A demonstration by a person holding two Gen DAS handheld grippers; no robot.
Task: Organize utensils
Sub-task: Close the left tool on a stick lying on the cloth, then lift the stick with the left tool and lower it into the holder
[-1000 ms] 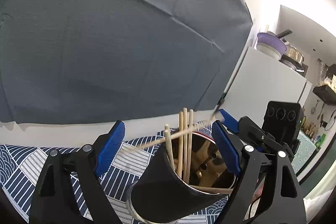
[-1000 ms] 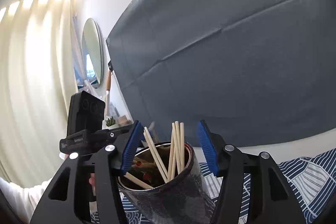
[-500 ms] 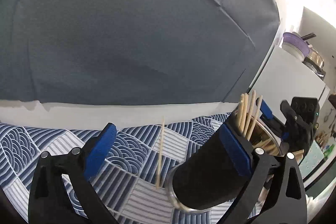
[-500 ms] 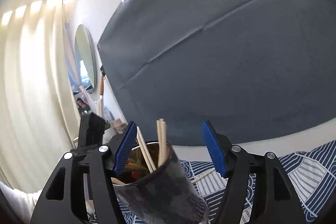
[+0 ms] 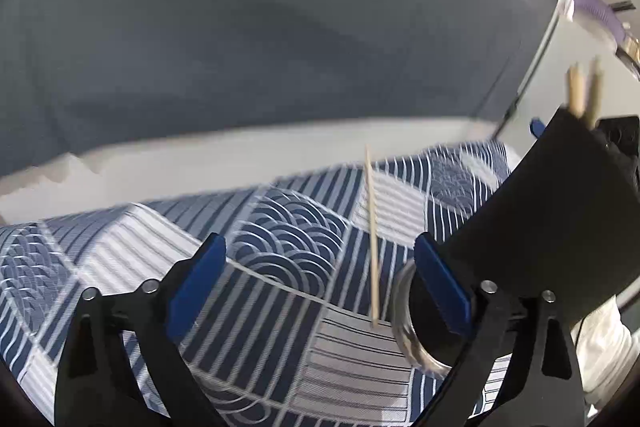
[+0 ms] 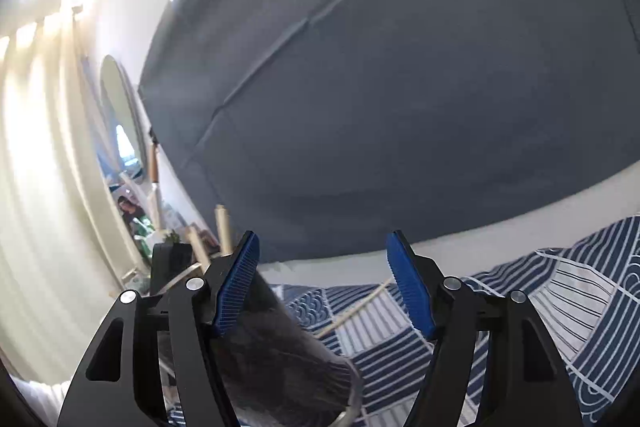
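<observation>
The left wrist view looks steeply down past its own hand-held gripper onto the patterned cloth, close above it, with the grey backdrop behind. The right wrist view sits lower and looks almost level past its hand-held gripper, so the backdrop fills most of it. Both views share the backdrop, the cloth, the dark holder close at one side, and the loose chopstick on the cloth.

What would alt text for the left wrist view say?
One wooden chopstick lies on a blue-and-white patterned tablecloth between the open left gripper fingers. A dark cup holding more chopsticks tilts at right.
</observation>
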